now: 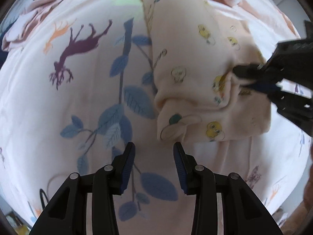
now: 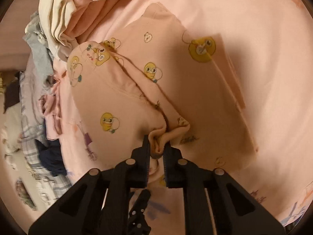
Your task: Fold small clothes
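Printed pink bedsheet (image 1: 58,107) under garment (image 1: 195,58), clothes pile (image 2: 45,78) nearby

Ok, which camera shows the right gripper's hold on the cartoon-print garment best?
The right wrist view: the right gripper is shut on a bunched fold of the garment, seen close between its fingers. The left wrist view shows that grip only from the side, at the frame's edge.
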A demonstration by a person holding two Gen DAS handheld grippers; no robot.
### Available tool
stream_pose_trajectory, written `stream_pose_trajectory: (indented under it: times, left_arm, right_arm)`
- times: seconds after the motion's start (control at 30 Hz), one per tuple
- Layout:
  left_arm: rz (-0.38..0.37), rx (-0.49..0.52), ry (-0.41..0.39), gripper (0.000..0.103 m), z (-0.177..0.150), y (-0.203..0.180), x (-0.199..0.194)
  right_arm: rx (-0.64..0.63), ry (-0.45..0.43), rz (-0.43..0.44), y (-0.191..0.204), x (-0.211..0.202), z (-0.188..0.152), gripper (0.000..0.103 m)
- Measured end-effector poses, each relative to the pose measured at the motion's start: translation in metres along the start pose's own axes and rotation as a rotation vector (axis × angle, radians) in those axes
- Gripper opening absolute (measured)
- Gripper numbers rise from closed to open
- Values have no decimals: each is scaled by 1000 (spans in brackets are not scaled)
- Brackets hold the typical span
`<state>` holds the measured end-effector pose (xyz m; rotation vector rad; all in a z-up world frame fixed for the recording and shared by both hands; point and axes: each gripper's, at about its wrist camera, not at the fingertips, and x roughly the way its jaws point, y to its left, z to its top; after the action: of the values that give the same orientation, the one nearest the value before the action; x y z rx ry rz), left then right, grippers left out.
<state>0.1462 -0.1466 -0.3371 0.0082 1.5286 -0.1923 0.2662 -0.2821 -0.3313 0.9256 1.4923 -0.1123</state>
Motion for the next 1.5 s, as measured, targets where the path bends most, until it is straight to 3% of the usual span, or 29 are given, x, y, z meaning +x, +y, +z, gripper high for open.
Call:
stream_pose_trajectory:
  times: [0.17, 0.33, 0.5, 0.63, 0.73, 0.9, 1.17, 1.33, 1.5]
  left_arm:
    - [-44, -92, 6, 39, 1, 8, 4]
    - [-135, -120, -44, 39, 12, 0, -11]
    - [-127, -67, -3, 39, 16, -23, -5]
    - [-146, -84, 21, 39, 7, -35, 2]
    - [-113, -77, 50, 38, 7, -45, 13]
    - [-63, -89, 26, 39, 15, -60, 12]
    - [43, -103, 33, 39, 7, -56, 13]
    - [92, -94, 25, 39, 1, -46, 15]
    - [72, -86, 35, 39, 0, -12, 17]
  right_arm:
    - [-11, -40, 118, 4, -27, -2, 9]
    - [-59, -82, 111, 4, -56, -10, 9]
    - [-6, -127, 144, -6, -70, -16, 9]
    - [-16, -148, 119, -5, -77, -17, 9]
    - [-15, -162, 127, -10, -83, -19, 9]
    - [1, -166, 86, -30, -87, -25, 9]
    - [68, -164, 65, -64, -87, -35, 9]
    - [32, -111, -84, -65, -58, -37, 9]
    - [67, -89, -124, -75, -47, -41, 9]
